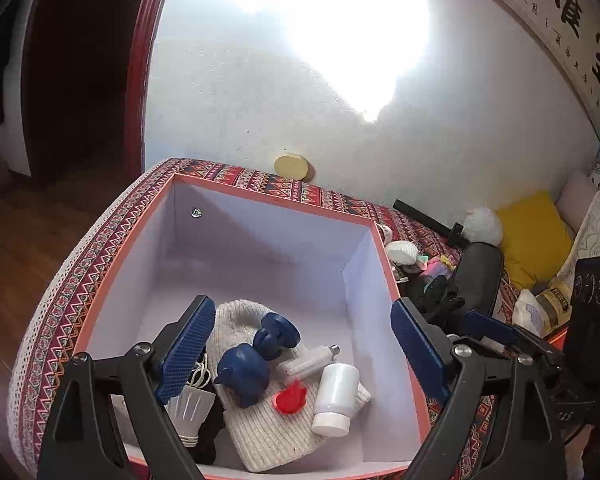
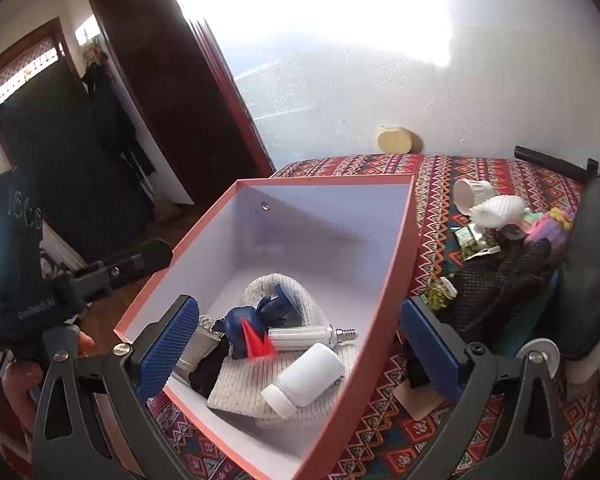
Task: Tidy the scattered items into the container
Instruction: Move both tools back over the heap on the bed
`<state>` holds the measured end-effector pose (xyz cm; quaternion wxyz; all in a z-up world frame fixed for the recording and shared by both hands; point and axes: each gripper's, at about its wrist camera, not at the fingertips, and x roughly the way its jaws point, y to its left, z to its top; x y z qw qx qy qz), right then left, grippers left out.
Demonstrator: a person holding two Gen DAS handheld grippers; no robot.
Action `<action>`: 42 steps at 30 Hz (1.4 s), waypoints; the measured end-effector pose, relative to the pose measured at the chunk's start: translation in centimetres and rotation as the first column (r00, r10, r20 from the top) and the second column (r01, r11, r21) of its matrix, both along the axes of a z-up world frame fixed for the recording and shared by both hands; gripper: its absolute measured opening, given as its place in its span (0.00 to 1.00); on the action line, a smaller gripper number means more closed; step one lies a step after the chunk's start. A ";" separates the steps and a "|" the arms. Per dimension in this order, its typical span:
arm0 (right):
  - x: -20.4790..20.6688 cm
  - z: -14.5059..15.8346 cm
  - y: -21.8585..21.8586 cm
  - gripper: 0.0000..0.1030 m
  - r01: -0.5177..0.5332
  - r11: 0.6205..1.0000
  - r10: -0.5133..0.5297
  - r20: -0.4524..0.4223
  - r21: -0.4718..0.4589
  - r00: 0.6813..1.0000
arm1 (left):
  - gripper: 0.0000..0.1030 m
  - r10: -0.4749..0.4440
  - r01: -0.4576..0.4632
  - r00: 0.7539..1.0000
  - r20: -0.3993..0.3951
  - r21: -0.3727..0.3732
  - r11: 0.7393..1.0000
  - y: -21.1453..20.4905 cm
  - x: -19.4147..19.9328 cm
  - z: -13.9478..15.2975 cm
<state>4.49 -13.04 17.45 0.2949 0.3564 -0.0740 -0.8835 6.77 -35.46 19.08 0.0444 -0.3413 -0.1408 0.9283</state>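
Observation:
The orange-rimmed box point(image 1: 274, 200) point(image 2: 324, 179) stands on a patterned cloth. Inside lie a white knitted hat point(image 1: 260, 432) point(image 2: 244, 384), a blue toy point(image 1: 244, 376) point(image 2: 240, 326), a small red piece point(image 1: 290, 400) point(image 2: 256, 342) that looks blurred in the right wrist view, a white bottle point(image 1: 334, 396) point(image 2: 306, 378) and a tube bulb point(image 1: 308, 362) point(image 2: 300, 336). My left gripper point(image 1: 302, 308) hangs open over the box with nothing between its fingers. My right gripper point(image 2: 299, 306) is also open and empty, above the box's near right corner.
Loose items lie right of the box: a white cup point(image 2: 472, 194), green packets point(image 2: 476, 244), a black glove point(image 2: 500, 280), a pastel toy point(image 2: 548, 224) and a black case point(image 2: 592, 264). A yellow round block point(image 2: 396, 140) leans on the wall. A yellow cushion point(image 1: 534, 236) sits further right.

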 end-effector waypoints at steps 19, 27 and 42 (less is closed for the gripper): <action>5.6 -1.4 18.9 0.99 0.309 0.950 -0.308 0.020 -0.049 0.951 | 0.87 -0.293 0.312 0.950 0.110 -0.255 0.915 17.3 2.2 -1.2; 2.3 -10.7 25.3 0.90 0.403 0.889 -0.311 0.359 -0.219 0.880 | 0.87 -0.426 0.487 0.873 0.237 -0.407 0.773 26.4 2.2 -6.3; -6.4 -15.6 20.0 0.45 0.311 0.950 -0.300 0.348 0.025 0.888 | 0.87 -0.323 0.417 0.897 0.301 -0.335 0.845 24.5 -2.8 -8.6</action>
